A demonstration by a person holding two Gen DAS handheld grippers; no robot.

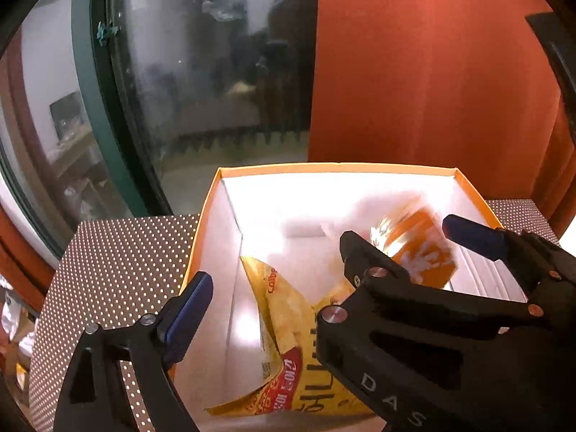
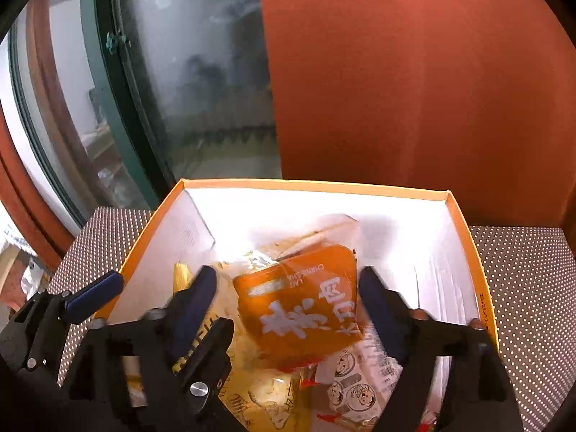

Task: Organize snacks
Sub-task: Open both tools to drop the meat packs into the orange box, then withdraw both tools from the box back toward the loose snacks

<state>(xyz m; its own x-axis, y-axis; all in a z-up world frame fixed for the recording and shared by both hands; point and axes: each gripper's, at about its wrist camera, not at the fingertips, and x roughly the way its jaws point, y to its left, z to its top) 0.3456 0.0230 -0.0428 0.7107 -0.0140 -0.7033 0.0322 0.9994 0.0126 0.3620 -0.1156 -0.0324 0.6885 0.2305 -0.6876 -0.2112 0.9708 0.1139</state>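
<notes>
An orange-rimmed box (image 1: 324, 168) (image 2: 316, 184) with white walls stands on a dotted table. A yellow chip bag (image 1: 288, 327) lies inside it, below my left gripper (image 1: 284, 280), whose jaws stand wide with nothing between the pads. Its left finger (image 1: 190, 302) hangs over the box's left wall; its right finger is hidden behind the right gripper (image 1: 396, 232). An orange snack pack (image 2: 298, 298) (image 1: 421, 252), blurred, sits loose and tilted between the parted pads of my right gripper (image 2: 288, 277), over the other snacks. The left gripper (image 2: 165, 304) overlaps the right gripper's left finger.
A white packet with cartoon figures (image 2: 360, 388) and a yellow printed bag (image 2: 266, 399) lie at the box's near end. The dotted tablecloth (image 1: 118, 252) (image 2: 522, 288) flanks the box. Behind it hang a red curtain (image 1: 432, 72) and a green-framed glass door (image 1: 216, 72).
</notes>
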